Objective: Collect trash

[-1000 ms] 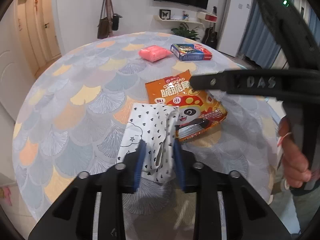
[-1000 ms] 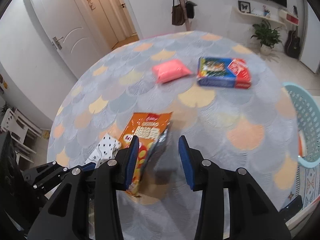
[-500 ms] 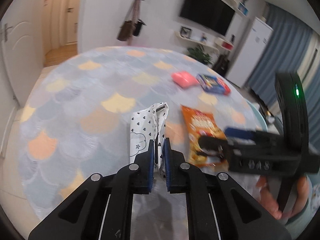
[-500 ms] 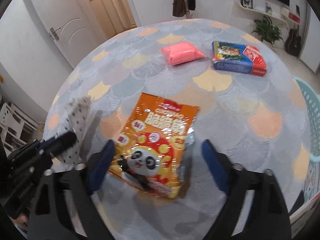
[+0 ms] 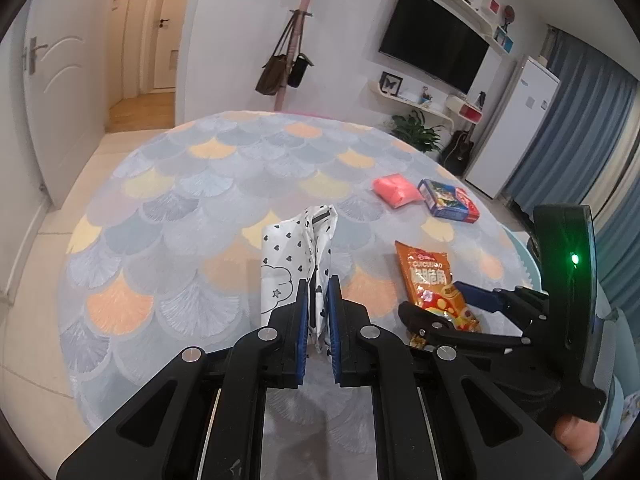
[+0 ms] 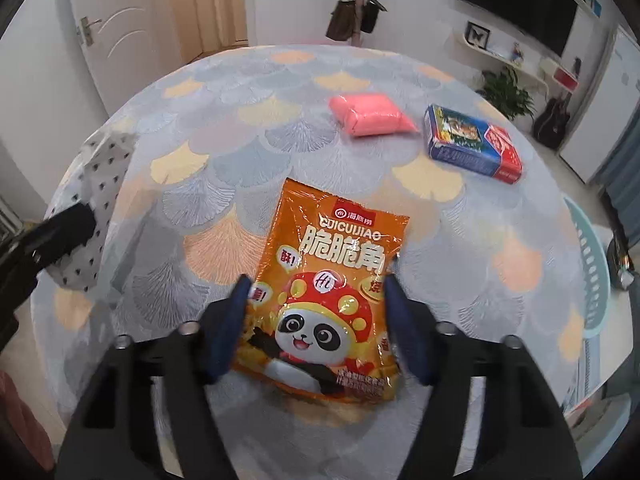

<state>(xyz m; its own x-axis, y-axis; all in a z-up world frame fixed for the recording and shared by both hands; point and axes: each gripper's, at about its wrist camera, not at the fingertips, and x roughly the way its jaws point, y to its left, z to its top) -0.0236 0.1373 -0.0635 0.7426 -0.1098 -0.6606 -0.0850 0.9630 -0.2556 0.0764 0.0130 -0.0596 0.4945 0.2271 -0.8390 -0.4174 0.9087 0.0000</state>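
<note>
Near table edge (image 6: 552,364), right gripper (image 6: 316,296) straddles snack bag (image 6: 332,280).

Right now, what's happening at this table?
A person with two handheld grippers is collecting trash from the round table. The left gripper is shut on a white heart-print bag, holding it upright. The right gripper is open, its fingers straddling the orange panda snack packet lying flat on the table. A pink pack and a blue box lie untouched farther back, side by side.
</note>
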